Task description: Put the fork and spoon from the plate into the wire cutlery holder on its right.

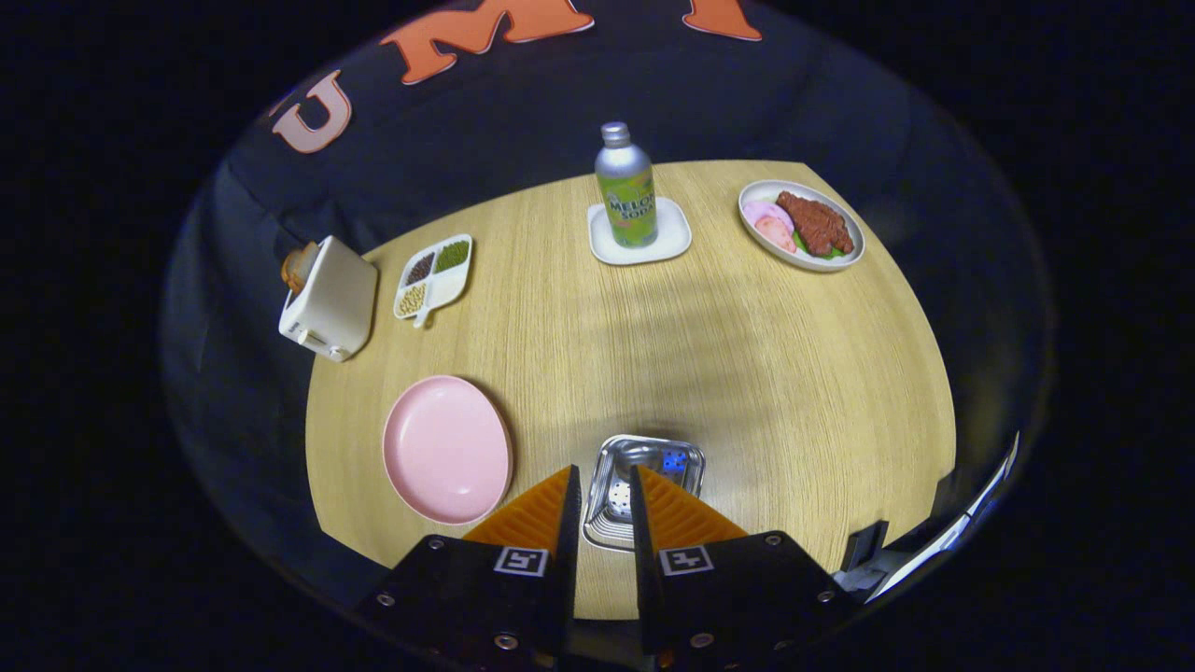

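The pink plate [446, 450] lies on the wooden table to the left of my fingers, and nothing lies on it. Just right of it stands the metal cutlery holder [693, 457], seen from above, directly ahead of my gripper [604, 471] and partly hidden by the fingers. Inside the holder a blue end [674, 459] and a white end [618, 492] show; I cannot tell which is the fork and which the spoon. My fingers hover above the holder's near rim with a narrow gap and nothing between them.
At the table's far side stand a white toaster [329, 299], a divided dish of beans [434, 273], a soda bottle [625, 187] on a white square dish [653, 250], and a plate of food [801, 224]. Bare wood lies between them and the holder.
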Available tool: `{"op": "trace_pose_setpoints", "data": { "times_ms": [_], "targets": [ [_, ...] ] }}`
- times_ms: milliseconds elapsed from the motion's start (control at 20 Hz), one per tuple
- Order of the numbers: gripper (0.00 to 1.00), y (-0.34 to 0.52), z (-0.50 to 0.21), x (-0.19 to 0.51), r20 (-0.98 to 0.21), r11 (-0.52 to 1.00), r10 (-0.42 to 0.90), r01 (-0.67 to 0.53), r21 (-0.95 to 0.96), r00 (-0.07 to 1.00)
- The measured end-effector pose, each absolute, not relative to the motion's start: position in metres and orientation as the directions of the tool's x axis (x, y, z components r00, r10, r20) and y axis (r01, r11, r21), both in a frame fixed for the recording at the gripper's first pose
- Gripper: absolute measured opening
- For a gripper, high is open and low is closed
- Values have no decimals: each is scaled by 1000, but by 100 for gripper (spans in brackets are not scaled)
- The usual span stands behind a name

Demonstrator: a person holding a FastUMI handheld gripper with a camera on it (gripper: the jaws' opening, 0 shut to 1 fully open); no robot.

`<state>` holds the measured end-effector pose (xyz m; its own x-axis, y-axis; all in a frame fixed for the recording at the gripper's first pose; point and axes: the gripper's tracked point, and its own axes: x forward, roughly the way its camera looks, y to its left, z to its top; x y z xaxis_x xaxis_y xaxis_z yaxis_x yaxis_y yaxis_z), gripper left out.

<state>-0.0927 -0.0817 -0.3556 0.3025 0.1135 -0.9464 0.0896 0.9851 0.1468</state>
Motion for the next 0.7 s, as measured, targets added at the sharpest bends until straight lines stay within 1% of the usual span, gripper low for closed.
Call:
{"op": "trace_pose_setpoints", "data": {
  "times_ms": [100, 200, 250, 350, 450, 600, 700],
  "targets": [
    [31, -81, -345, -80, -914, 987, 108, 68, 146, 391],
    [40, -79, -329, -66, -872, 987, 103, 59, 149, 478],
    [49, -80, -320, -58, -847, 988, 97, 55, 146, 522],
    [62, -83, -297, -42, -786, 991, 65, 51, 122, 614],
    [69, -91, -269, -25, -712, 996, 15, 56, 76, 702],
    [71, -94, -217, -2, -586, 998, -22, 54, 36, 810],
    [75, -95, -181, 9, -497, 999, -35, 46, 9, 867]
  ]
}}
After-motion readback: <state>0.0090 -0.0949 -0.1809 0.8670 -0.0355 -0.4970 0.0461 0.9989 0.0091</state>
